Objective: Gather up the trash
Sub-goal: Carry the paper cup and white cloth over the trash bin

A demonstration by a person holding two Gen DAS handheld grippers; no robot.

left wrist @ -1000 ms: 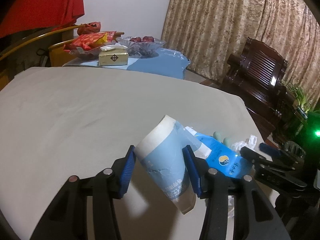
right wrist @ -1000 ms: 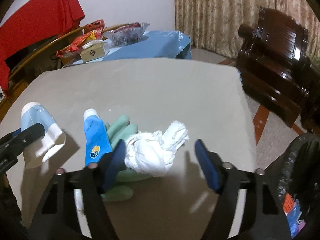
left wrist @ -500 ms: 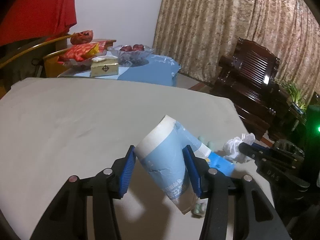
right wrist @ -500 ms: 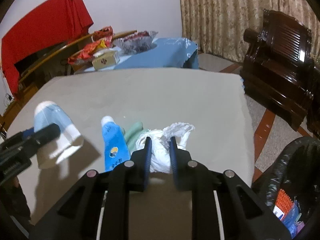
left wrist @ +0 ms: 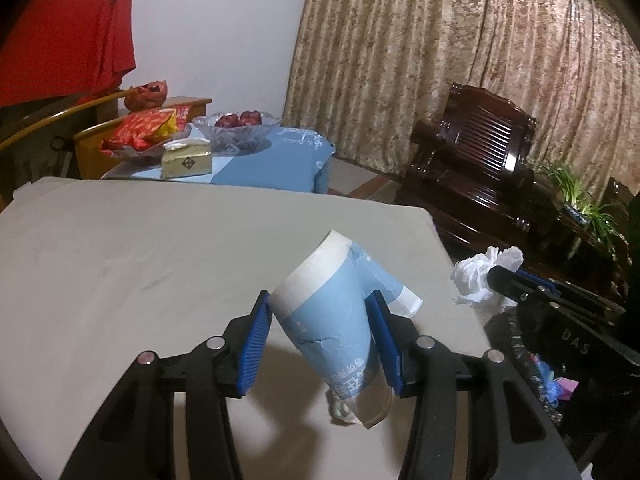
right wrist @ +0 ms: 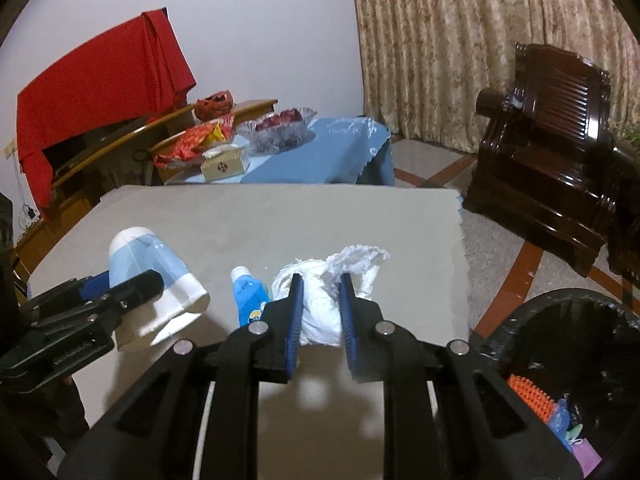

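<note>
My left gripper [left wrist: 320, 308] is shut on a blue and white paper cup [left wrist: 336, 320] and holds it tilted above the grey table [left wrist: 140, 264]. The cup also shows in the right wrist view [right wrist: 156, 276]. My right gripper [right wrist: 320, 280] is shut on a crumpled white tissue wad [right wrist: 324, 300], lifted off the table; the wad also shows in the left wrist view [left wrist: 480, 276]. A blue tube [right wrist: 250, 296] lies on the table left of the wad. A black-lined trash bin [right wrist: 568, 352] stands beside the table's right edge.
A low table with a blue cloth [right wrist: 320, 156] behind holds a fruit bowl [right wrist: 284, 128], a tissue box [right wrist: 224, 164] and red snack bags [right wrist: 196, 140]. A dark wooden armchair [right wrist: 552, 164] stands at the right. The bin holds coloured trash [right wrist: 532, 396].
My right gripper closed on the tissue wad and lifted it toward the table's right edge. My left gripper kept hold of the cup and moved up and to the right.
</note>
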